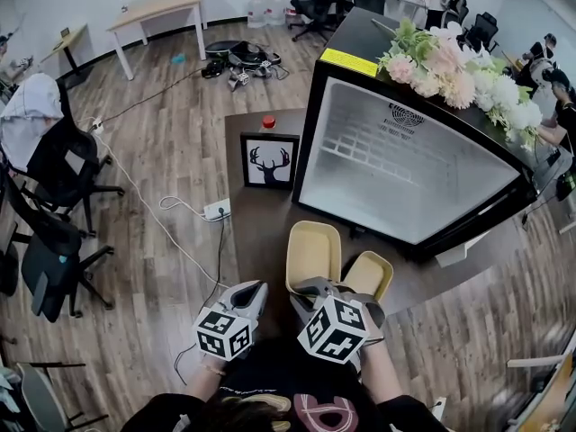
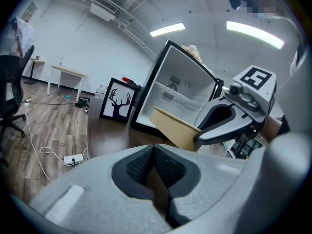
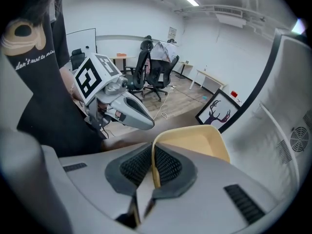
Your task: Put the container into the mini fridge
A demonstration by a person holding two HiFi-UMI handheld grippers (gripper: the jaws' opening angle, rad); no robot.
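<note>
Two jaws of the right gripper [image 3: 152,172] are pinching the thin rim of the pale yellow plastic container [image 3: 195,141], holding it at the head view's lower centre, near the open black mini fridge [image 1: 405,165]. The left gripper [image 2: 155,168] is hanging closed, gripping nothing. That edge-only pinch is risking the container swinging, slipping out, or catching the fridge's frame.

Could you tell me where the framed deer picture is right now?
In the head view the framed deer picture stands on the dark table, just left of the open mini fridge, with a red-capped item behind it.
</note>
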